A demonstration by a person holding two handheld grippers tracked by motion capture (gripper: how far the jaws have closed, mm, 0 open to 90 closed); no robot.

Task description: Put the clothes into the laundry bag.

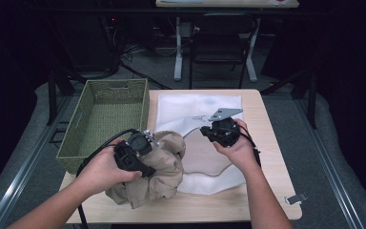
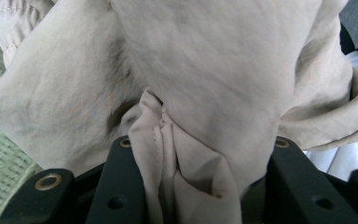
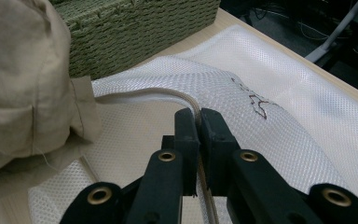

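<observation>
Two grippers are at work on your bench [image 1: 267,143]. Your left gripper [image 2: 193,163] has its fingers clamped on a bunched fold of the beige cloth [image 1: 157,171], which sits crumpled at the front left, just beside the green basket [image 1: 100,119]. Your right gripper [image 3: 199,140] has its fingers nearly together, pinching the raised rim of the white mesh bag [image 3: 279,112], which lies flat mid-bench, its opening facing the cloth.

left hand-held gripper [image 1: 145,143] — jaws clamped; right hand-held gripper [image 1: 208,130] — jaws pinched
</observation>
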